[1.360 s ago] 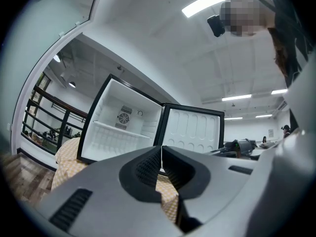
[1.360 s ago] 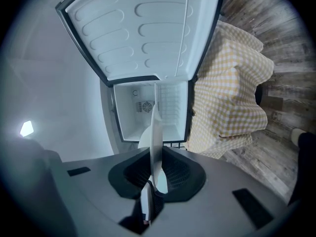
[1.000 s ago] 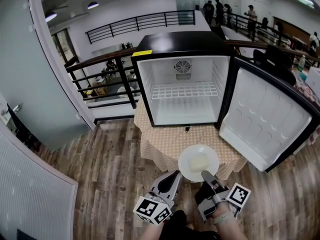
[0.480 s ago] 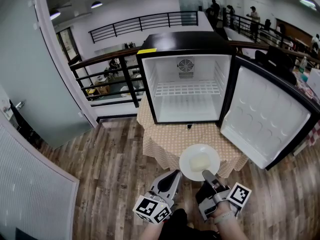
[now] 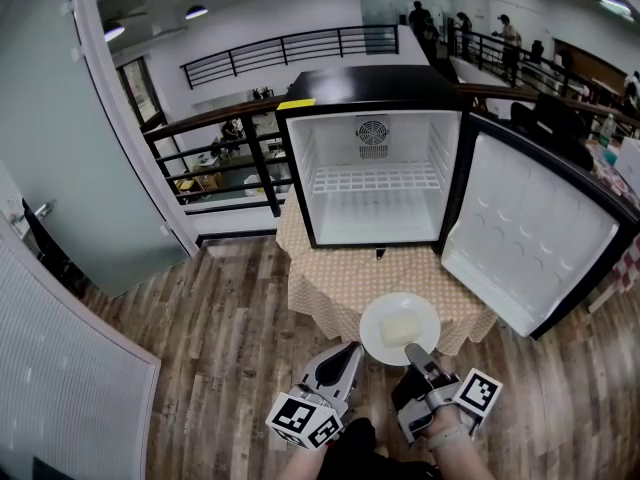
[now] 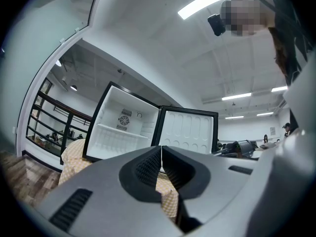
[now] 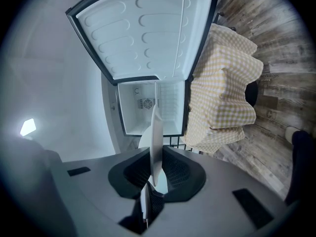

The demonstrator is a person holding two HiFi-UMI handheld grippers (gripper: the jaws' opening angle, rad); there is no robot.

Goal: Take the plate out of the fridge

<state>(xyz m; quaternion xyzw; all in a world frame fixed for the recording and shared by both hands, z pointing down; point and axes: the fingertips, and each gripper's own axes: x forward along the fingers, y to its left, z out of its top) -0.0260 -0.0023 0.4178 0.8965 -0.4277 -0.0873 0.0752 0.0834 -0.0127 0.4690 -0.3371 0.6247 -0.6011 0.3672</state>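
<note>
A white plate with a pale block of food on it hangs out in front of the small black fridge, over the front edge of the checked tablecloth. My right gripper is shut on the plate's near rim; in the right gripper view the plate shows edge-on between the jaws. The fridge stands open and its white shelves hold nothing. My left gripper sits just left of the plate, jaws shut with nothing between them.
The fridge door swings wide to the right. The fridge stands on a table under a yellow checked cloth. A black railing runs behind, a grey door stands at the left, wood floor below.
The view has shifted slightly; the plate and both grippers keep their places relative to me. The fridge looks a touch farther right in frame.
</note>
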